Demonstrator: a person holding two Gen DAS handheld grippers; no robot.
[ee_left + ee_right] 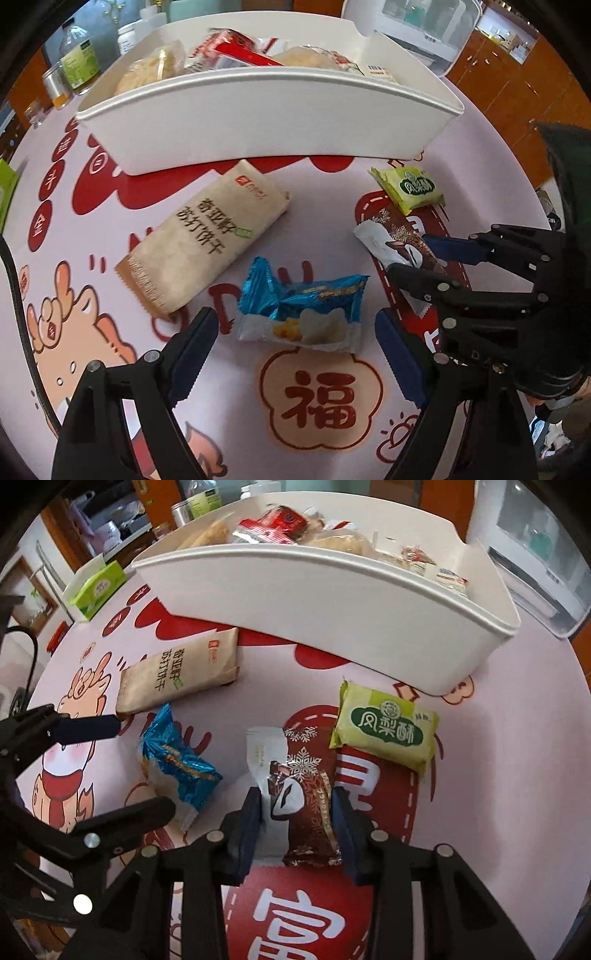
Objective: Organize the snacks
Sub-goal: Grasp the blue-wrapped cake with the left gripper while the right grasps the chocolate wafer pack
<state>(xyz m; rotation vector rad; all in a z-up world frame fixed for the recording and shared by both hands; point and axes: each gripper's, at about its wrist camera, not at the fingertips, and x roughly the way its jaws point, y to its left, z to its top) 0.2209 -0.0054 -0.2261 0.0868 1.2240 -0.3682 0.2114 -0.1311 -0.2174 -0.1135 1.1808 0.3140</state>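
Only the right-wrist view shows the right gripper pinching the brown snack; the left gripper straddles the blue packet near the white bin, jaws wide, untouched.

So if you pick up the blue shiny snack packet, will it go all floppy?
Probably a bit. The blue foil snack packet has crinkled, loose ends that would likely bend and rustle, while its puffy middle looks firmer. It seems light for its size. The shiny foil may be slippery between the left gripper, whose open jaws straddle it.
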